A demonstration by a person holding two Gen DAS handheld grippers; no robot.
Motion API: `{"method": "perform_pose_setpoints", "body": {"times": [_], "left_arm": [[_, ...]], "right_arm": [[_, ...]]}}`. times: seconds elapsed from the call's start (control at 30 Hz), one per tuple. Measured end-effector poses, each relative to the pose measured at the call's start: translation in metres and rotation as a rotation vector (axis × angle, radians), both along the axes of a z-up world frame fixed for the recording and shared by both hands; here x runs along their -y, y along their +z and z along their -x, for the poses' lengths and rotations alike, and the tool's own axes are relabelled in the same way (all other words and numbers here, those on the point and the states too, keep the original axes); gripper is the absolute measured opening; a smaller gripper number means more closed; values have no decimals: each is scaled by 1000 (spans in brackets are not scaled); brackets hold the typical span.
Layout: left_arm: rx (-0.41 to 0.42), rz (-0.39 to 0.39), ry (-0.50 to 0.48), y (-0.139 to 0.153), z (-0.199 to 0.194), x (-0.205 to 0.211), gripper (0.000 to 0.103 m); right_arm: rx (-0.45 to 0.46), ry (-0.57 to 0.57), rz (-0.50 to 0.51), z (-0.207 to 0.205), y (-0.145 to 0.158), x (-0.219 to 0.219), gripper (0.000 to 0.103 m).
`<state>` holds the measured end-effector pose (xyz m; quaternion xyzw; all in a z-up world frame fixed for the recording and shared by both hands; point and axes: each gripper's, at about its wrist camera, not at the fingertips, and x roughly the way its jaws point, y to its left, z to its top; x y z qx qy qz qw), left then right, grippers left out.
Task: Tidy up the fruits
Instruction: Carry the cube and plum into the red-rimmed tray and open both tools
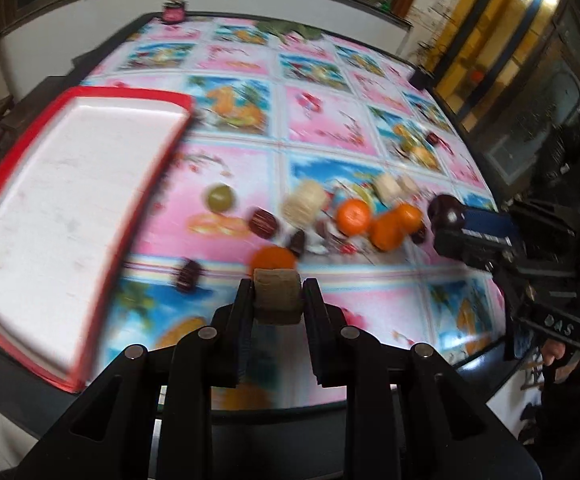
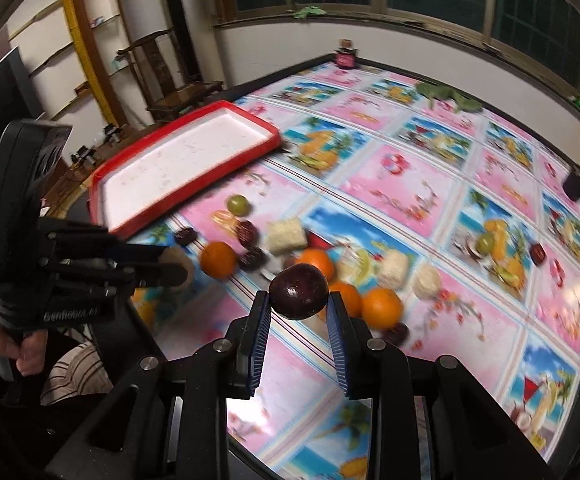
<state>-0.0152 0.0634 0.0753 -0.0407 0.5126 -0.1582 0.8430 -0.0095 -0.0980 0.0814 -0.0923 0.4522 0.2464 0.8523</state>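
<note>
Left tongs (image 2: 178,266) body lettering blurred, right tongs (image 1: 446,216) "DAS"

A brownish-tan block (image 1: 277,294) is seen between the black fingers of the left gripper (image 1: 277,300). A dark purple fruit (image 2: 299,291) is seen between the blue pads of the right gripper (image 2: 299,300). Beyond the jaws, oranges (image 2: 382,307), a green fruit (image 1: 220,197), cream blocks (image 2: 286,235) and dark brown pieces (image 1: 264,222) are shown on a pink-and-blue checked cloth (image 1: 322,120). A white tray (image 1: 30,184) is rimmed in red.
</note>
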Motion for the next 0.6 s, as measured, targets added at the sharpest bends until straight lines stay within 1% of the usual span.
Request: {"method": "perform_pose_setpoints", "body": {"times": [0.13,0.33,0.47,0.6], "left_arm": [[4,4,65,3,-13,-27,22],[4,4,150,0,-35,-63,22],[7,-13,195,-9,-53,-79,22],[-17,2,229,-24,-70,-94,22]], "right_arm": [[2,71,-36,-13,8,-23,29],[2,139,-71,-45,18,-66,29],[-19,167,-90,-76,12,-98,29],[-27,189,-91,-105,1,-124,29]]}}
